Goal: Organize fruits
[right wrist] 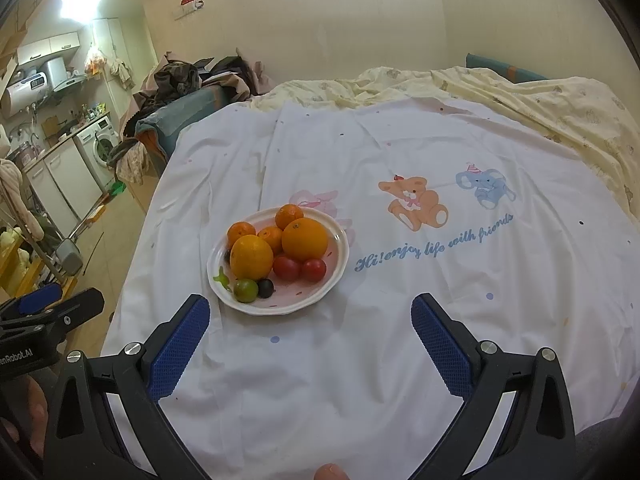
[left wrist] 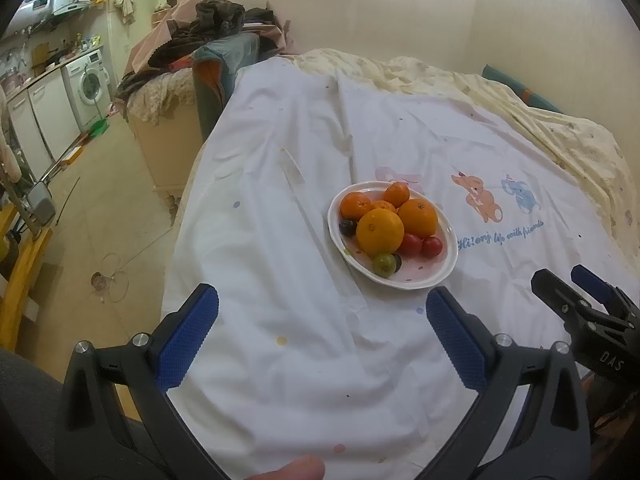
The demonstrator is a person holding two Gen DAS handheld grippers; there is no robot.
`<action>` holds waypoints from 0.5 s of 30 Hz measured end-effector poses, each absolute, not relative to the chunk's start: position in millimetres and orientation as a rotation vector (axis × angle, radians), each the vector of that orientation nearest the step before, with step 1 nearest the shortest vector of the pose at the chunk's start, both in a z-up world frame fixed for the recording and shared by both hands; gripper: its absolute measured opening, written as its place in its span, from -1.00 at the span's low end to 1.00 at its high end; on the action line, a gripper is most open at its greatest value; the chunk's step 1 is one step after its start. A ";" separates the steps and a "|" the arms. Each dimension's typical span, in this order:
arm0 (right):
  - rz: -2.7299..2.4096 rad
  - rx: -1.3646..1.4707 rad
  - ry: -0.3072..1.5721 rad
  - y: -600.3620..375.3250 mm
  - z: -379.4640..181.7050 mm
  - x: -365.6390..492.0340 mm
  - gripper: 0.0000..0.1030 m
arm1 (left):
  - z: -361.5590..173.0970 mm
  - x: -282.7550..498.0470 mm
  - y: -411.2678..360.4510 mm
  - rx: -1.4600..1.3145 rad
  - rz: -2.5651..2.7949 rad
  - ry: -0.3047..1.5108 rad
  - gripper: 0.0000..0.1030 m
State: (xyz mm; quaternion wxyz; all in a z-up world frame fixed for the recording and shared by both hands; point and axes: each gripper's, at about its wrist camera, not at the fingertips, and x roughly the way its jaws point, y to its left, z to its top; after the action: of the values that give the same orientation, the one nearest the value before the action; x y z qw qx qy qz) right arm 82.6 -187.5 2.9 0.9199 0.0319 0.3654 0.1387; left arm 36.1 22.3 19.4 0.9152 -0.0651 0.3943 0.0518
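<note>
A white plate (left wrist: 448, 264) of fruit sits on the white printed sheet; it also shows in the right wrist view (right wrist: 336, 280). It holds two large oranges (left wrist: 380, 231) (right wrist: 305, 239), several small tangerines (left wrist: 354, 205), two red tomatoes (left wrist: 432, 246) (right wrist: 314, 270), a green fruit (left wrist: 383, 265) (right wrist: 245, 290) and dark plums (right wrist: 265, 287). My left gripper (left wrist: 322, 316) is open and empty, short of the plate. My right gripper (right wrist: 310, 316) is open and empty, just before the plate. Each gripper shows at the other view's edge (left wrist: 576, 292) (right wrist: 60, 304).
The bed is covered by the white sheet (right wrist: 400, 360) with cartoon animals and blue writing. A yellow duvet (right wrist: 540, 112) lies crumpled at the back. Left of the bed are bare floor (left wrist: 100, 220), a clothes-piled cabinet (left wrist: 188, 52) and a washing machine (left wrist: 88, 80).
</note>
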 end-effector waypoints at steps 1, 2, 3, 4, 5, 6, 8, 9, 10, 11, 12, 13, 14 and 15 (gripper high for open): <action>0.285 0.065 0.751 -187.4 2.8 83.1 1.00 | 19.1 36.5 22.5 -0.134 0.105 0.812 0.99; 0.284 0.065 0.751 -187.3 2.4 83.2 1.00 | 19.1 36.2 22.6 -0.133 0.104 0.813 0.99; 0.284 0.065 0.752 -187.3 2.3 83.1 1.00 | 19.1 36.3 22.3 -0.134 0.105 0.813 0.99; 0.284 0.066 0.753 -187.3 2.4 83.3 1.00 | 19.5 35.9 22.7 -0.133 0.104 0.813 0.99; 0.284 0.066 0.754 -187.3 2.4 83.2 1.00 | 19.5 36.2 22.4 -0.134 0.104 0.813 0.99; 0.284 0.065 0.753 -187.3 2.3 83.0 1.00 | 19.9 36.0 23.2 -0.135 0.103 0.814 0.99; 0.284 0.064 0.753 -187.1 2.8 82.7 1.00 | 19.9 37.0 24.1 -0.140 0.100 0.815 0.99; 0.284 0.065 0.752 -187.2 2.3 82.9 1.00 | 19.8 37.9 24.9 -0.142 0.100 0.818 0.99; 0.284 0.065 0.752 -187.2 2.6 82.8 1.00 | 19.5 38.9 25.6 -0.141 0.099 0.822 0.99; 0.284 0.065 0.752 -187.2 2.3 82.9 1.00 | 19.6 39.1 26.0 -0.140 0.099 0.823 0.99; 0.284 0.065 0.752 -187.1 2.3 82.8 1.00 | 19.8 39.8 26.0 -0.138 0.098 0.824 0.99; 0.285 0.066 0.752 -187.1 2.5 82.7 1.00 | 19.8 39.8 25.9 -0.140 0.096 0.821 0.99; 0.285 0.066 0.752 -187.1 2.8 82.6 1.00 | 20.1 39.7 26.3 -0.141 0.094 0.818 0.99; 0.284 0.065 0.752 -187.0 2.4 82.7 1.00 | 19.6 40.4 26.1 -0.140 0.094 0.818 0.99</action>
State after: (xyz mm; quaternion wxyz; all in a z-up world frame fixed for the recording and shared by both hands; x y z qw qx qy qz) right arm 82.7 -187.0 2.4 0.9198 0.0317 0.3658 0.1380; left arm 40.4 26.1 19.6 0.9141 -0.0682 0.3970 0.0455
